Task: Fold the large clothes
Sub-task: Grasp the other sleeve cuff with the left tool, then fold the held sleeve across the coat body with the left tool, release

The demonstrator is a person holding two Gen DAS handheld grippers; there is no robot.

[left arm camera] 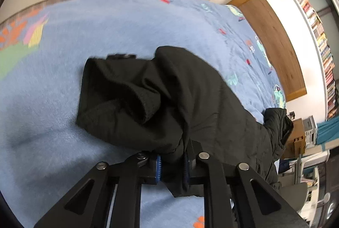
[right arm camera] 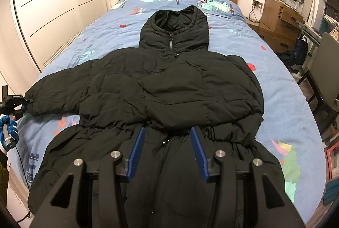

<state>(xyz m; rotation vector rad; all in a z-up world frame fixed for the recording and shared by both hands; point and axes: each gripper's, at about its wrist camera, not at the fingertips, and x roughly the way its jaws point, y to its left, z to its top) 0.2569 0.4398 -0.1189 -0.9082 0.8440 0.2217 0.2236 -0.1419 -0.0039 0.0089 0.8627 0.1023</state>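
Left claw (left arm camera: 172, 166) on coat (right arm camera: 161, 88) cuff — right claw (right arm camera: 167, 153) agape.

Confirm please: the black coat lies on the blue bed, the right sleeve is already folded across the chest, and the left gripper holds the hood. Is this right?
Not quite. The left gripper holds the cuff of the left sleeve, not the hood, which lies free near the headboard in the right wrist view. The rest is right: black coat on the blue bed, right sleeve folded across.

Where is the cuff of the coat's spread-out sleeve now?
In the right wrist view the sleeve cuff lies at the far left on the blue bedspread, held in the left gripper.
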